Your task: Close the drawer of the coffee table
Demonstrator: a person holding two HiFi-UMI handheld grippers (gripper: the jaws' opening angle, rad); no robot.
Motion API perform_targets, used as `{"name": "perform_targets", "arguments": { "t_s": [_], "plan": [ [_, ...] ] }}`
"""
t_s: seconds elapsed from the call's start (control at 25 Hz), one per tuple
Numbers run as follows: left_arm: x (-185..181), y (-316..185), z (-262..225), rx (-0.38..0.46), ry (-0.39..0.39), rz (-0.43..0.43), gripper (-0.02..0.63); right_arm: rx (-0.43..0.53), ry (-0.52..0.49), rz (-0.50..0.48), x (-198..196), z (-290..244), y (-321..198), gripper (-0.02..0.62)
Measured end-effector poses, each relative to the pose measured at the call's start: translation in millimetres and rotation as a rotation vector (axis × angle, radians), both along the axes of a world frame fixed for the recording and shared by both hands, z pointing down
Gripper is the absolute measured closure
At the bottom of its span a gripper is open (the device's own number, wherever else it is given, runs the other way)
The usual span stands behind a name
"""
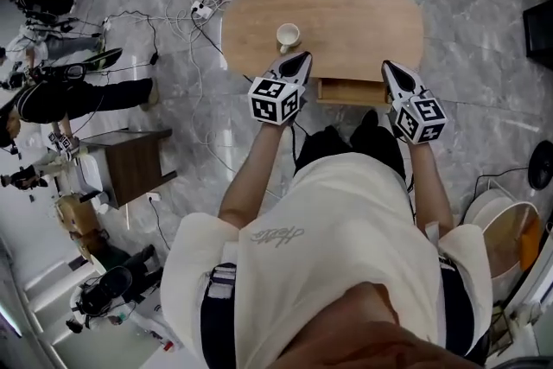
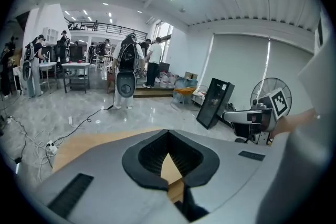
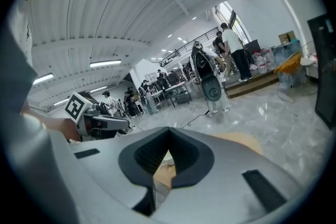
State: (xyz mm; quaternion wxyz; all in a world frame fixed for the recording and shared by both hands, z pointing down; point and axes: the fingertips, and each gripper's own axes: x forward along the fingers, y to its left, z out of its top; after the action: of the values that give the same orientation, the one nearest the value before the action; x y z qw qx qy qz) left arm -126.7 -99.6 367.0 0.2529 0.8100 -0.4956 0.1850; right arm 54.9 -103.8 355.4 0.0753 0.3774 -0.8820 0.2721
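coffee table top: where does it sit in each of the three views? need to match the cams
Head view: coffee table top at upper centre, with a cup on it.
Left gripper view: tan strip at lower left.
Right gripper view: tan patch right of centre, low.
Shared landmark: the grey standing machine on the floor, in both gripper views; the head view does not show it.
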Motion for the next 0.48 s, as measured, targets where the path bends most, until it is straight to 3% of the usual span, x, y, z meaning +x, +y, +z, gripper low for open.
{"name": "perform_targets", "arguments": {
  "t_s": [0.32, 0.48],
  "plan": [
    [45, -1, 56, -0.09, 0.037, 0.014, 0.603, -0.098, 0.02, -0.054, 5, 54, 0, 0.6],
    [50, 6, 105, -0.169, 0.021, 0.057, 0.603, -0.226, 0.031, -0.051, 8, 102, 9, 0.6]
  ]
}}
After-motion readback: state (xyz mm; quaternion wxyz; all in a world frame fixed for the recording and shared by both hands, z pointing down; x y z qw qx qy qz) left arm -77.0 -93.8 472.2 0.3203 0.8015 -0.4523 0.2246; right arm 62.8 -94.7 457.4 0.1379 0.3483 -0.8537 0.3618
